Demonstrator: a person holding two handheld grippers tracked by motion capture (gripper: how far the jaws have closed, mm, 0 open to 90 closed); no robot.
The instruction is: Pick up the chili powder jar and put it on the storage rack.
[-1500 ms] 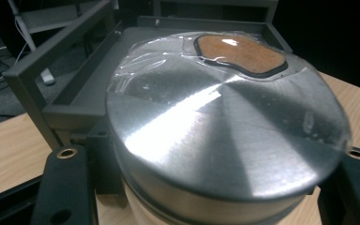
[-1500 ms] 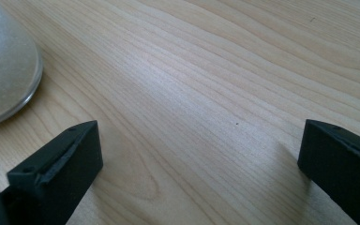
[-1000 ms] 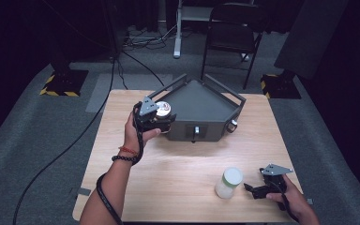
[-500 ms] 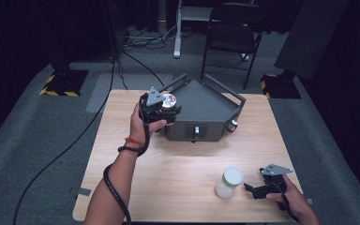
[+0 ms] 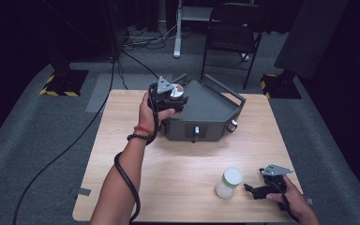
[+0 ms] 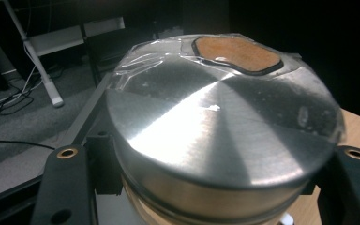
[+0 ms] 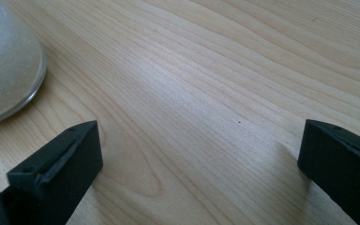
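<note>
Right gripper (image 5: 255,190), jaws spread wide and empty, rests low on the wooden table (image 5: 183,168) just beside a white jar (image 5: 228,182). Farther back, left gripper (image 5: 171,96) clamps a round metal lid (image 6: 220,126) above the dark grey machine (image 5: 206,115).

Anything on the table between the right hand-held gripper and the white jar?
Nothing: in the right gripper view, bare light wooden tabletop runs from the right hand-held gripper to the white translucent jar. The high view agrees.
</note>
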